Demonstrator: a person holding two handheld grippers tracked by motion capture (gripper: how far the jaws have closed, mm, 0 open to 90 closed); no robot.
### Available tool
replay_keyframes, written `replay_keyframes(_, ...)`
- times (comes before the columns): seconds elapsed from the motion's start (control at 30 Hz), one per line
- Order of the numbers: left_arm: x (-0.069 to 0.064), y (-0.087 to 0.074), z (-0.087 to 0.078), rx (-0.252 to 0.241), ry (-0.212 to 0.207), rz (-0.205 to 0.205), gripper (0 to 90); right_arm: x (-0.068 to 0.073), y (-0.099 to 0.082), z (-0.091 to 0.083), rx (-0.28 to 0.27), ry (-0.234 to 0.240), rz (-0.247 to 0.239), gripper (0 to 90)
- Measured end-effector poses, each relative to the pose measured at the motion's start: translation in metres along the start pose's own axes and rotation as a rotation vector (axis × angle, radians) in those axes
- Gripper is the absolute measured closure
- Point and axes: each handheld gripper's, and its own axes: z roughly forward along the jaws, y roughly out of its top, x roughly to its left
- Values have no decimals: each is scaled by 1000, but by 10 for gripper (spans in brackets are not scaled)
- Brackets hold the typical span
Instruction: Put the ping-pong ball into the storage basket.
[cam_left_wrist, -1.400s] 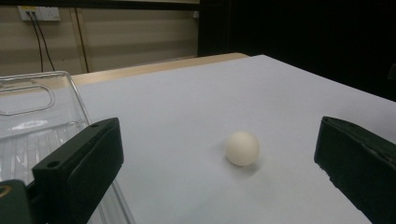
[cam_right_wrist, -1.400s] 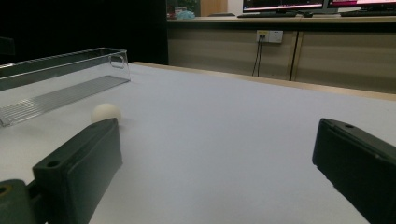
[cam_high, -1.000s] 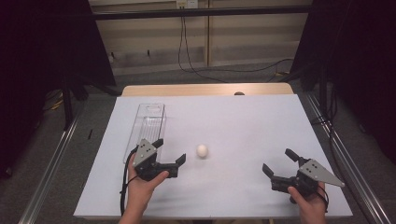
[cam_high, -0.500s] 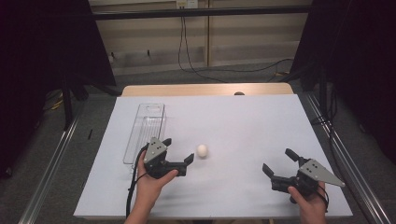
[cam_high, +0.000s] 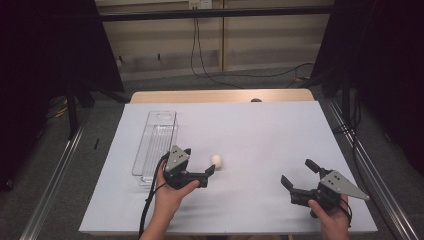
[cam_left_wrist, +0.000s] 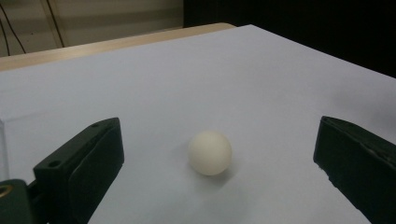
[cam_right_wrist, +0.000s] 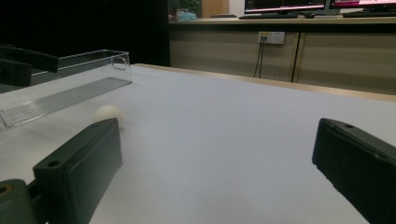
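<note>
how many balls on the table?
1. The white ball lies on the white sheet, just ahead of the open left hand-held gripper, right of the clear tray, which looks empty.

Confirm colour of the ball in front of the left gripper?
Off-white, plain, no markings: the ball, clearest in the left gripper view.

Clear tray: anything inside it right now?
Nothing visible inside the clear tray: its ribbed floor shows through bare in the high view and the right gripper view. The near end is partly covered by the left gripper. The white ball lies outside on the table.
</note>
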Motion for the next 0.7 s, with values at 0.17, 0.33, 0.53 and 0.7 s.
replay_keyframes(0.17,-1,-1,6,6,-7,-7,19,0,0,0,1,-2,3,11)
replay_keyframes(0.33,-2,-1,10,23,-8,1,19,0,0,0,-1,-1,2,11)
replay_keyframes(0.53,-4,-3,16,55,1,8,20,0,0,0,-1,-1,4,12)
replay_keyframes(0.7,-5,-4,22,61,-11,11,21,0,0,0,-1,0,3,12)
